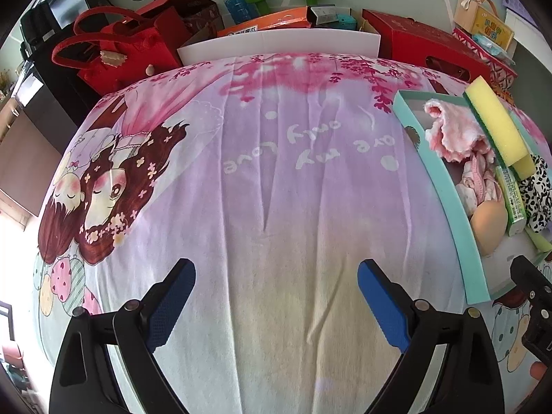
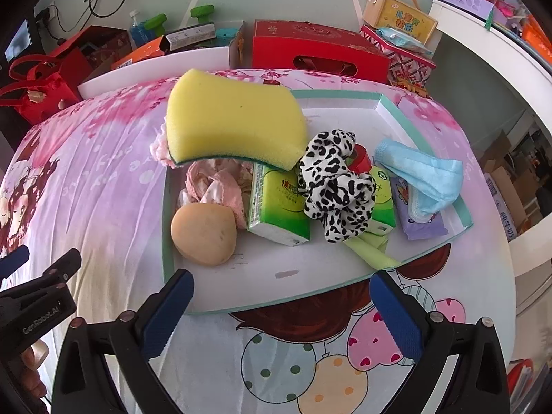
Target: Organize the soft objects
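Two hand-held grippers hovered over a cartoon-printed bedsheet [image 1: 276,179], both with blue-padded fingers spread wide and holding nothing. In the left wrist view, the left gripper [image 1: 276,305] sat at the bottom centre of the frame above bare fabric, while the teal-edged tray [image 1: 448,207] of soft goods lay along the right edge.

In the right wrist view, the right gripper [image 2: 281,314] stood at the bottom centre, its fingers just short of the tray's near rim. The tray filled the middle of the frame. A yellow sponge [image 2: 234,124] with a green scouring side rested tilted at the upper left of the pile, over a pink fluffy cloth [image 2: 160,150] and crumpled pink fabric [image 2: 214,179]. A tan egg-shaped squishy [image 2: 203,233] sat at the lower left corner of the tray, just beside a green tissue pack [image 2: 276,203]. A black-and-white leopard-print scrunchie [image 2: 336,186] lay at centre, draped over a second green tissue pack [image 2: 383,200]. To the right, a blue face mask [image 2: 424,176] rested on a purple tissue pack [image 2: 421,220].

Red gift boxes [image 2: 310,51] and green dumbbells [image 2: 179,17] lined the top of the frame beyond the sheet. The other gripper showed at the lower left edge.
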A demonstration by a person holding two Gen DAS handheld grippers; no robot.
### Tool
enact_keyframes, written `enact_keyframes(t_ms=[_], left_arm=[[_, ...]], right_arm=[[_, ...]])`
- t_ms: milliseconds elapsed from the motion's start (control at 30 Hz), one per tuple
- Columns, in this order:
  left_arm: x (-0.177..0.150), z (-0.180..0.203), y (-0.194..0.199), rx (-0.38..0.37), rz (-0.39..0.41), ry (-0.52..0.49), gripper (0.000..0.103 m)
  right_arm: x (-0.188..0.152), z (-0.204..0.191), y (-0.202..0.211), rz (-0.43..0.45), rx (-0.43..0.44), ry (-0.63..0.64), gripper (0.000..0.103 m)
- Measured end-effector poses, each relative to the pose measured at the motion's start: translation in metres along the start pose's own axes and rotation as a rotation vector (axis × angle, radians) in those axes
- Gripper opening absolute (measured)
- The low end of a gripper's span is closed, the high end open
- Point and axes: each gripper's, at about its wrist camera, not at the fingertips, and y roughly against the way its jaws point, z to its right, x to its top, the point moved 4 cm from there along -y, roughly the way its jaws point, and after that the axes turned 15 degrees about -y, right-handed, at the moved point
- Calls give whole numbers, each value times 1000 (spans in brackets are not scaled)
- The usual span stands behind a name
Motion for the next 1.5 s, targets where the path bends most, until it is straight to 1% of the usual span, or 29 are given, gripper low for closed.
enact_keyframes(t_ms=[200, 633, 1500], left_arm=[[3, 4, -5, -1, -3, -12, 95], [8, 9, -10, 0, -10, -30, 95], [8, 8, -13, 1, -20, -19, 95]], right_arm=[[1, -3, -5, 2, -17, 12, 103], [1, -4, -9, 4, -7, 10, 103], [3, 0, -8, 12, -1, -4, 103]])
